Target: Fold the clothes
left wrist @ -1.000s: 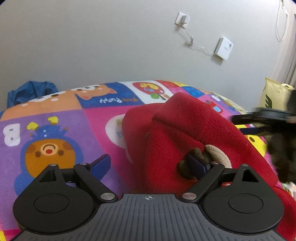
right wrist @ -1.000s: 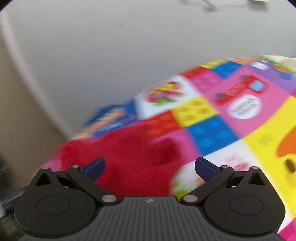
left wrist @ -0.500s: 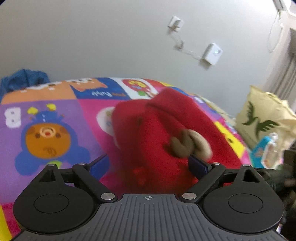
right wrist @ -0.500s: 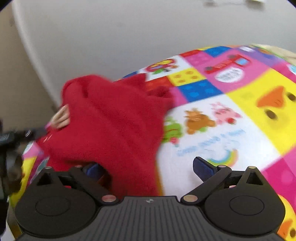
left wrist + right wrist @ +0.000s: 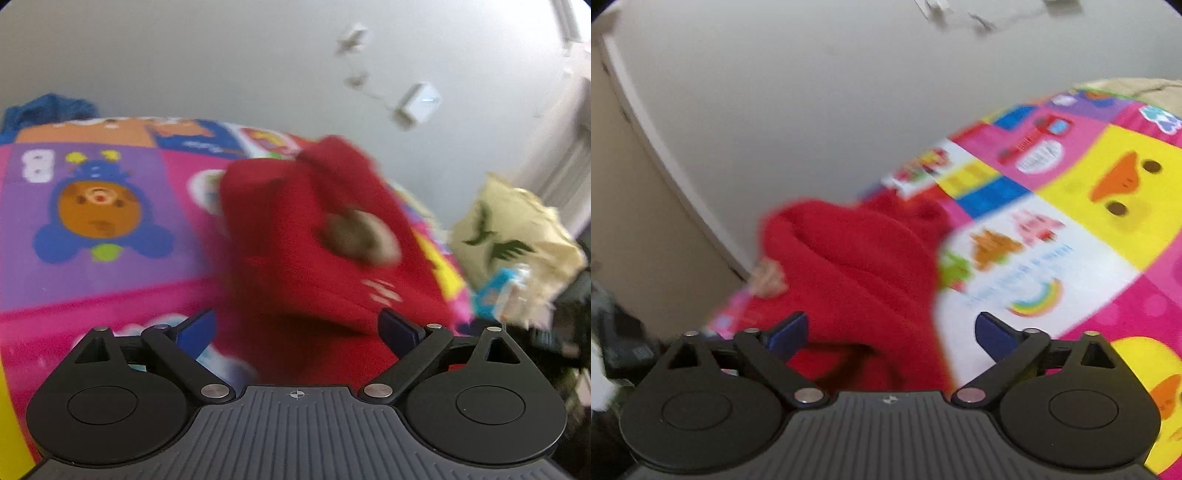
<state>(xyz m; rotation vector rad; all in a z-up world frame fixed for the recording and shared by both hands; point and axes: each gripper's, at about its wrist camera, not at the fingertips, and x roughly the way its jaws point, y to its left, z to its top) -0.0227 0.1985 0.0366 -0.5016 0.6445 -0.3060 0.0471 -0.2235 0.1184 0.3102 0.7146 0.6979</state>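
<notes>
A red fleece garment [image 5: 303, 229] with a brown and beige patch [image 5: 358, 236] lies bunched on a bright cartoon play mat [image 5: 92, 206]. My left gripper [image 5: 295, 325] stands open just in front of it. The garment's near edge reaches between the blue fingertips, which do not press on it. In the right wrist view the same red garment [image 5: 857, 258] fills the lower middle. My right gripper [image 5: 891, 328] has its jaws closing with red fabric between them. The left pad is close to the cloth and the right pad is over bare mat [image 5: 1089, 192]. Both views are blurred.
A blue cloth [image 5: 48, 107] sits at the mat's far left against the grey wall. A pale yellow bag [image 5: 509, 232] and a small blue packet [image 5: 495, 291] lie off the mat's right edge. White wall boxes with a cable [image 5: 417, 105] hang above.
The right view swung from open mat onto the red garment, which now lies between its narrowing jaws. The left gripper drew back, so the garment and its brown patch sit farther ahead.
</notes>
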